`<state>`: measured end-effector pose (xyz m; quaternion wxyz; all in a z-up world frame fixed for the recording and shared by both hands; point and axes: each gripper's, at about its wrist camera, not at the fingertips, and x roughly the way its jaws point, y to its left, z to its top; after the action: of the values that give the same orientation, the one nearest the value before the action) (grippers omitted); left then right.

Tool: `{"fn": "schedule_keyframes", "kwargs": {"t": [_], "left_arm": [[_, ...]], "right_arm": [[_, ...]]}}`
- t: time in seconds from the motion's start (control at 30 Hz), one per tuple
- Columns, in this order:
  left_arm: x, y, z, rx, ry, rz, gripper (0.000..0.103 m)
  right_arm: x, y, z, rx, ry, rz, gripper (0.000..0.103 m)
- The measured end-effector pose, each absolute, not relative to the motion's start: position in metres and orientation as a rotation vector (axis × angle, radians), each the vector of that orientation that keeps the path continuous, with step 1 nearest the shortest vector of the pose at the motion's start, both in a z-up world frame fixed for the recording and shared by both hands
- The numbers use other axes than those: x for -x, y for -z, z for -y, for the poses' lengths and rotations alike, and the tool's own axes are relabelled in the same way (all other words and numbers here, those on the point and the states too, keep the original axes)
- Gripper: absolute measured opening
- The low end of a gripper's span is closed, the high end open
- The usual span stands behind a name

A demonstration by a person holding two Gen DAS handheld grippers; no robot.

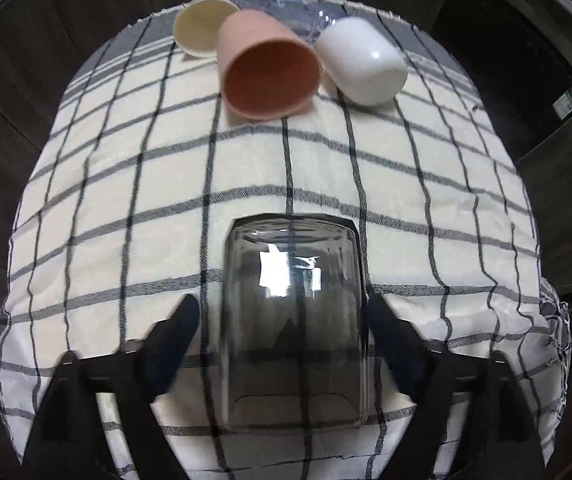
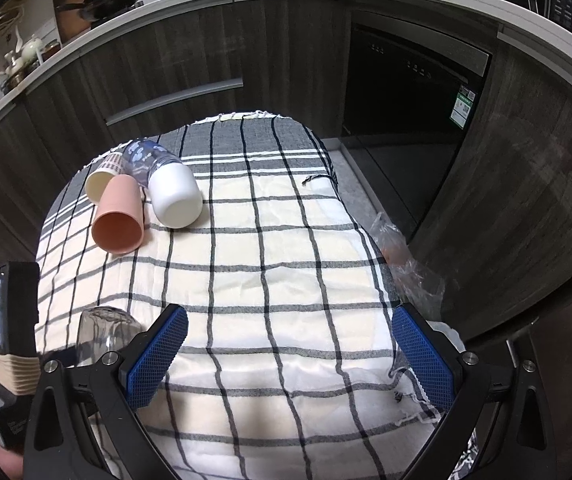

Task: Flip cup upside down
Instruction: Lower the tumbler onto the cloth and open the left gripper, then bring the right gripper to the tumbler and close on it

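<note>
Left wrist: glass cup [image 1: 292, 328] between open left claw [image 1: 286, 320]

Right gripper [image 2: 288, 354]: matte black angular frame carrying two fingers faced with blue diamond-textured pads [image 2: 157, 356], with silver screw heads at the finger pivots. Left gripper [image 1: 286, 344]: the same black frame, its dark fingers [image 1: 173, 340] blurred. From the right wrist its body shows a small lit screen, beige ribbed banding and a grey handle.

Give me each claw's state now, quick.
Left claw: open, fingers either side of the glass, with gaps visible, not gripping.
Right claw: open, holding nothing, over the cloth.
</note>
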<state>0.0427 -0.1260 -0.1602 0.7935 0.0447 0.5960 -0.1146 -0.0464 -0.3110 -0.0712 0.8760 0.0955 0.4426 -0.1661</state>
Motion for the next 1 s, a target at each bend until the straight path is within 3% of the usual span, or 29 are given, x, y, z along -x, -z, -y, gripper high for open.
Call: {"fn": "schedule_keyframes", "kwargs": {"t": [0.37, 0.7, 1.0], "left_arm": [[-0.028, 0.129, 0.112, -0.09, 0.268, -1.206, 0.088], [-0.022, 0.104, 0.051, -0.072, 0.154, -1.076, 0.094], [-0.028, 0.1, -0.013, 0.081, 0.066, -1.031, 0.094]], "right_arm": [[0.043, 0.064, 0.295, -0.16, 0.331, -0.928, 0.102], [0.019, 0.057, 0.25, -0.093, 0.245, -0.965, 0.102], [-0.032, 0.077, 0.21, -0.1, 0.119, -1.201, 0.102]]}}
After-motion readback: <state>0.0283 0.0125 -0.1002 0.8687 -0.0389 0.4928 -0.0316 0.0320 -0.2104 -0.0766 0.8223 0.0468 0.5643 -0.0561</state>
